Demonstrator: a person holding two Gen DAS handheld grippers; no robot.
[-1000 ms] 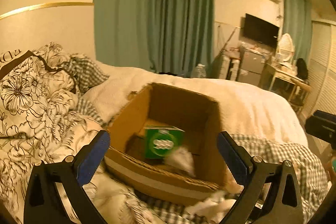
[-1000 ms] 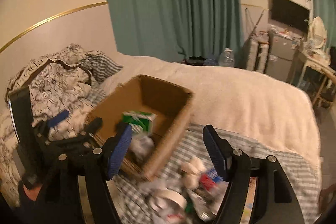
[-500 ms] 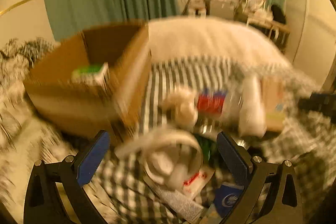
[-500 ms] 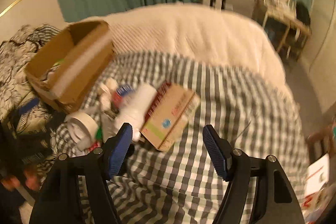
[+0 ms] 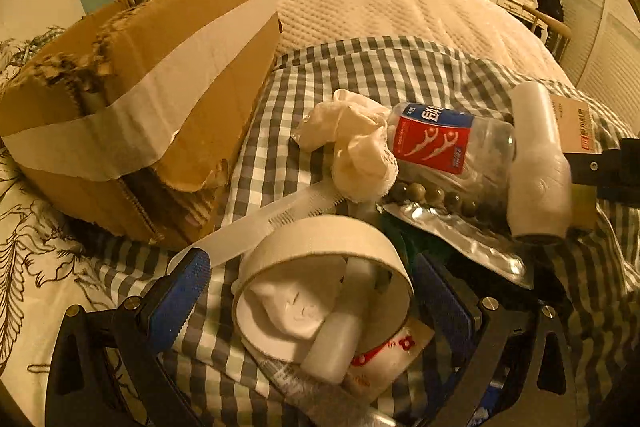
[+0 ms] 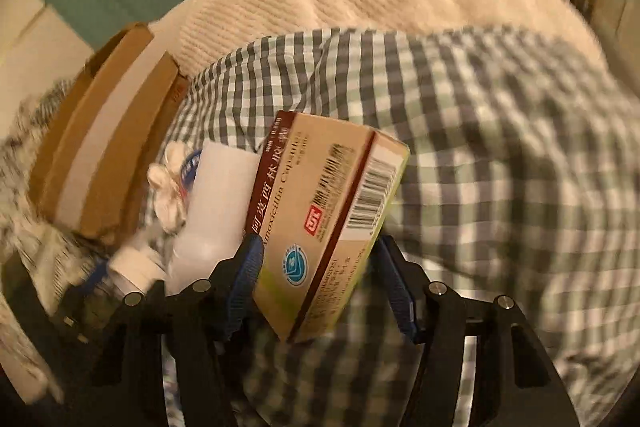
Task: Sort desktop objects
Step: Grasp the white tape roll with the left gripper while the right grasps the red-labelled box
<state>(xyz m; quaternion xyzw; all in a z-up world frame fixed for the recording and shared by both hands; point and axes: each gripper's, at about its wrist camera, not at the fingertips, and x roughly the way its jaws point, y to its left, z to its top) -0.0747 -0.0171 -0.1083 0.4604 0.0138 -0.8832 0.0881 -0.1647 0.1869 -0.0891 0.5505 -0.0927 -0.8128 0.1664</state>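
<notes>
The right gripper is closing around a tan medicine box with maroon edging, barcodes and a blue round emblem. The box lies tilted on the checked cloth; pad contact appears incomplete, though blur obscures it. A white bottle lies at its 9 o'clock. The left gripper is spread open around a tape roll, with the cardboard box at 11 o'clock.

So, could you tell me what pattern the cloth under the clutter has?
Grey-and-white check; the checked cloth shows best in the left wrist view.
</notes>
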